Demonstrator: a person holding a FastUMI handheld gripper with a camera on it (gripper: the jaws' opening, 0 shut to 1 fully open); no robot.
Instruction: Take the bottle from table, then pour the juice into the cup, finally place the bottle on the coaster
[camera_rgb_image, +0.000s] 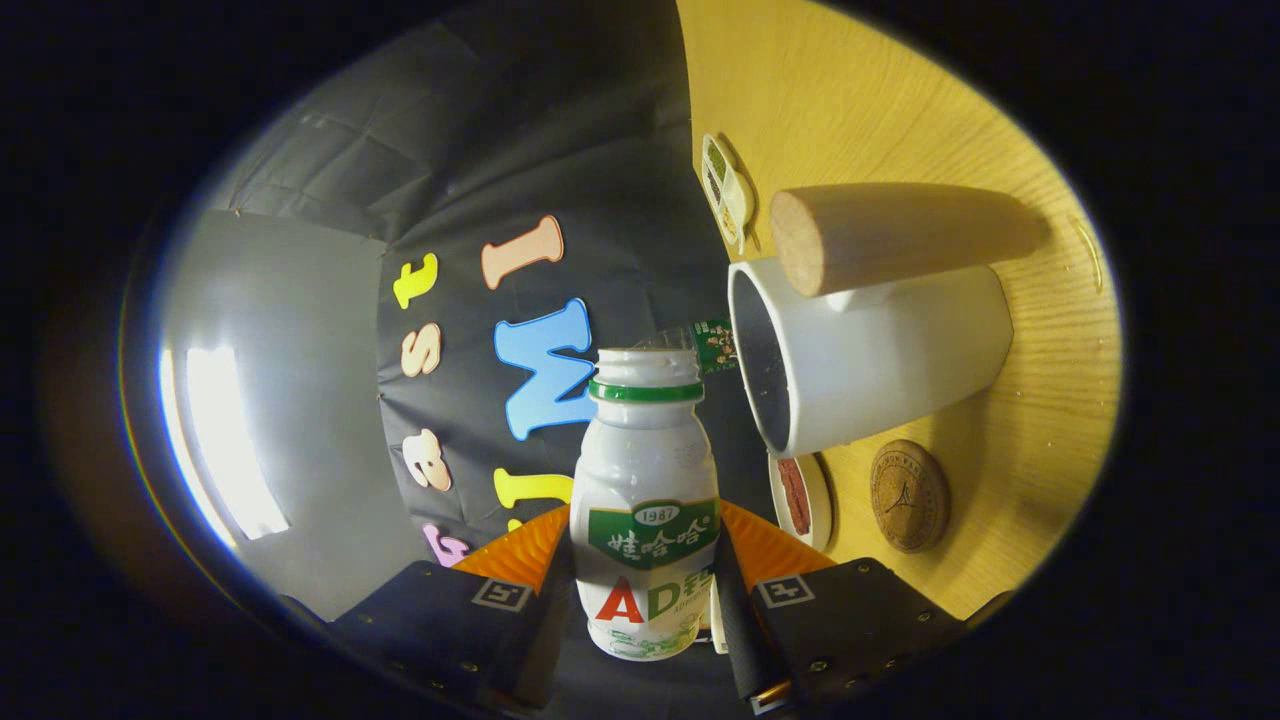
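Between clamped gripper fingers, bottle; mouth beside cup

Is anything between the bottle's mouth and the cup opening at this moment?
Nothing visible. The gripper is shut on the bottle, whose open mouth sits right beside the white cup rim, with only bare gap between them.
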